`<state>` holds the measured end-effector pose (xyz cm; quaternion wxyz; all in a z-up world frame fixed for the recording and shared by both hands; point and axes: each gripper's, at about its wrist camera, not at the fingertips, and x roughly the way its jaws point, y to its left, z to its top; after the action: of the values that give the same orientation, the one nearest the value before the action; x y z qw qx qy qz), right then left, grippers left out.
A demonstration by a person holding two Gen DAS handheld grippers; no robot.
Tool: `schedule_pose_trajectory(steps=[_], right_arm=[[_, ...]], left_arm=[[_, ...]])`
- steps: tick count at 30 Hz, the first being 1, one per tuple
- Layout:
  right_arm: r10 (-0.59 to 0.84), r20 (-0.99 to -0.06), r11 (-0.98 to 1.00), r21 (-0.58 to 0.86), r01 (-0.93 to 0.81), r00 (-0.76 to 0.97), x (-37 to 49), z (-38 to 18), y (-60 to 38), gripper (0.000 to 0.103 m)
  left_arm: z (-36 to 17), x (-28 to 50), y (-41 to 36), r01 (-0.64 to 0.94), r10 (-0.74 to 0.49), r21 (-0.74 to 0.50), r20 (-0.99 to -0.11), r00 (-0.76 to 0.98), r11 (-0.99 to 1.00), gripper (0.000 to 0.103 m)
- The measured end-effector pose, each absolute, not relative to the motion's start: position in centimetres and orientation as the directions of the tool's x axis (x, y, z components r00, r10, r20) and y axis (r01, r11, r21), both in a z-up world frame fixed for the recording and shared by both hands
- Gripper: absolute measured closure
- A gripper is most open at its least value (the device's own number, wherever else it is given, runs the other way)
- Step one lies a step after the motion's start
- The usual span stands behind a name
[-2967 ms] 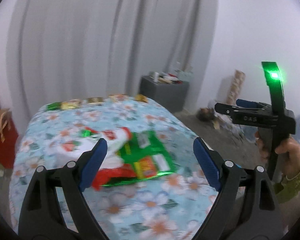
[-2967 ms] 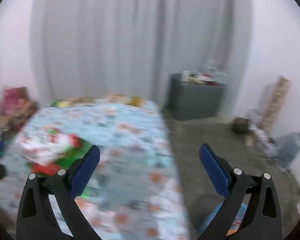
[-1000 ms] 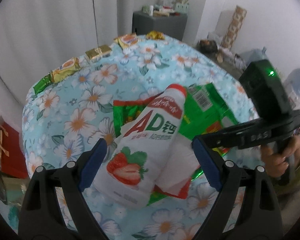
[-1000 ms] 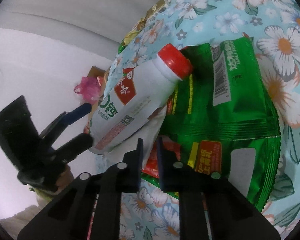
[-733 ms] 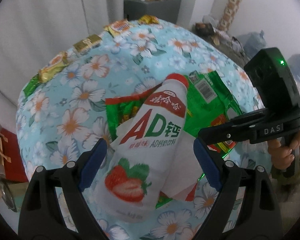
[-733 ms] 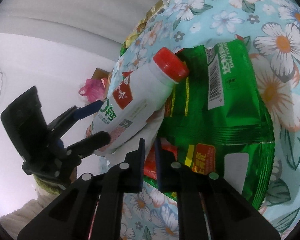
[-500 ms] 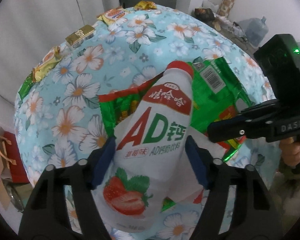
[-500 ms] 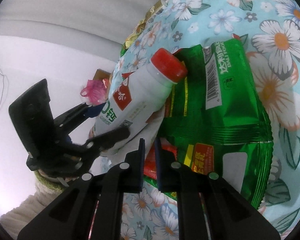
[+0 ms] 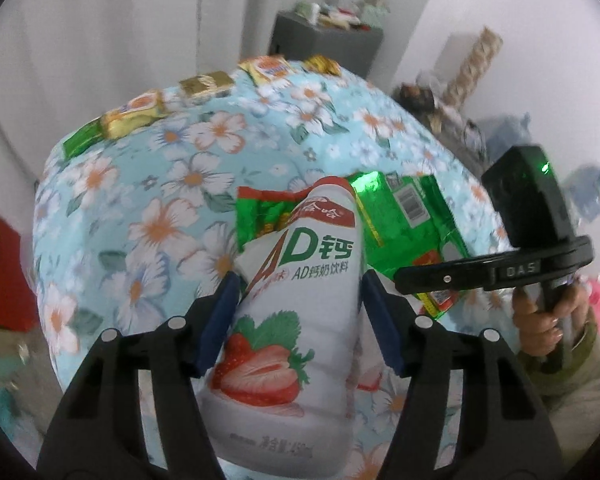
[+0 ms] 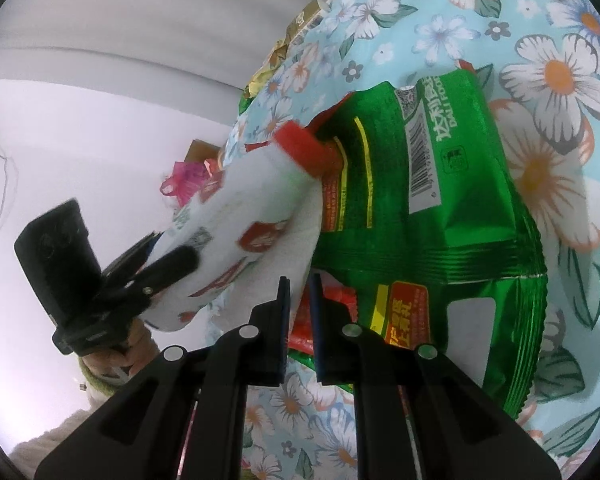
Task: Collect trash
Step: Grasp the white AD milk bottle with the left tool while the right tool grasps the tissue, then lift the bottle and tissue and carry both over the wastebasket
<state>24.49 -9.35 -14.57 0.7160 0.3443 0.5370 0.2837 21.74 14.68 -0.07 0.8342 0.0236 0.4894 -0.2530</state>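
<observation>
While the left gripper points down over the flowered cloth, its jaws, which have just been closing, sit against either side of a white bottle, the blue pads touching its flanks about halfway along. The bottle carries a strawberry picture and green lettering, and its red cap points away from the left gripper, lying over a green bag. In the right wrist view the bottle is tilted, its bottom end raised toward the left gripper and its cap end down at the mouth of the bag. The bag lies flat on the cloth-covered surface, barcode side up, and a white paper lies under the bottle, next to the bag. The right gripper reaches in low from the near edge with its jaws nearly together, pinching the edge of the white paper, with a red wrapper just behind its tips. A hand in a green cuff grips the right gripper's handle at the right side of the left wrist view. Along the far edge of the cloth lies a row of small snack packs, well apart from the bottle. Beyond stand a grey cabinet and a pale curtain.
</observation>
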Motion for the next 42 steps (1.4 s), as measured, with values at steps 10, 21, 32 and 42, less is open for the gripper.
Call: schedule_pose_trajectory(steps=[10,21,32,42], right_arm=[[0.749,-0.607,0.638,0.769,-0.043,0.266,24.4,-14.3,-8.4,0.092],[0.731,-0.621,0.653,0.756,-0.029,0.281,25.0,-13.4,-8.9,0.073],[0.711,-0.669,0.685,0.728,0.000,0.217,27.8,-14.5,-6.7,0.066],[0.696,-0.685,0.705,0.709,-0.025,0.214,28.3,-14.5,-4.5,0.075]], left_arm=[[-0.7,15.4,21.8,0.202,-0.408,-0.355,-0.773,0.485,0.913,0.044],[-2.5,13.4,25.4,0.067,-0.405,-0.425,-0.788,0.464,0.903,0.033],[-4.3,15.4,22.2,0.136,-0.371,-0.346,-0.833,0.410,0.928,0.032],[-5.3,15.3,22.1,0.133,-0.336,-0.309,-0.849,0.408,0.942,0.038]])
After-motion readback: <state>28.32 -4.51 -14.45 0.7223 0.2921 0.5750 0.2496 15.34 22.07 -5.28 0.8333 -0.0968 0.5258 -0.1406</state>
